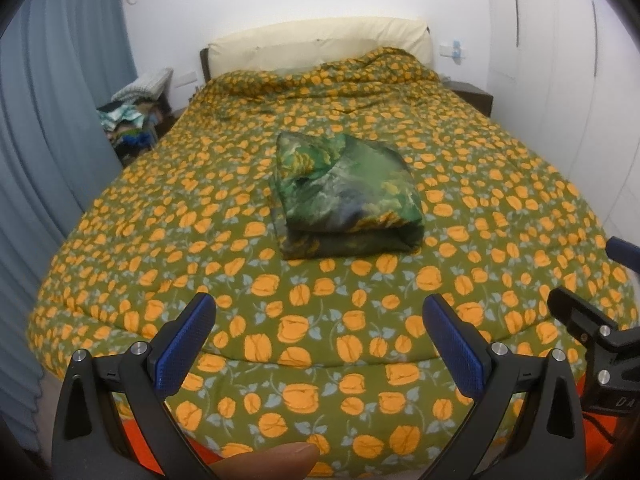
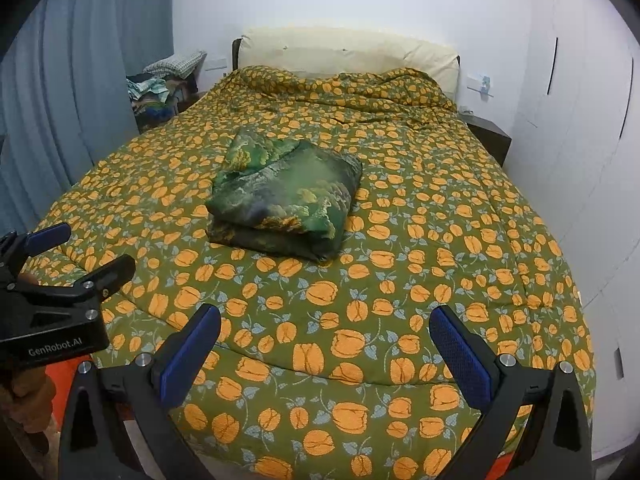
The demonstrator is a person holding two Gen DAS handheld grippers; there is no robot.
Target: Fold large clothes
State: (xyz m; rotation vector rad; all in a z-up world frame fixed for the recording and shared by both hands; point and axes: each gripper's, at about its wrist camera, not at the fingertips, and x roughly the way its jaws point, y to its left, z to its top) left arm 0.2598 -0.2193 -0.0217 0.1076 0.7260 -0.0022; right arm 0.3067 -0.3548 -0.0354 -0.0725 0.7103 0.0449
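Observation:
A green patterned garment (image 1: 346, 196) lies folded in a thick rectangular bundle in the middle of the bed; it also shows in the right wrist view (image 2: 286, 204). My left gripper (image 1: 318, 316) is open and empty, held above the foot of the bed, well short of the bundle. My right gripper (image 2: 324, 326) is open and empty too, beside the left one at the foot of the bed. The left gripper also shows at the left edge of the right wrist view (image 2: 76, 254), and the right gripper at the right edge of the left wrist view (image 1: 588, 276).
The bed is covered by an olive quilt with orange flowers (image 1: 280, 320), bunched near the cream headboard (image 1: 320, 46). A nightstand piled with clothes (image 1: 136, 116) stands at the far left by blue curtains (image 1: 48, 120). White wardrobe doors (image 2: 580, 120) line the right side.

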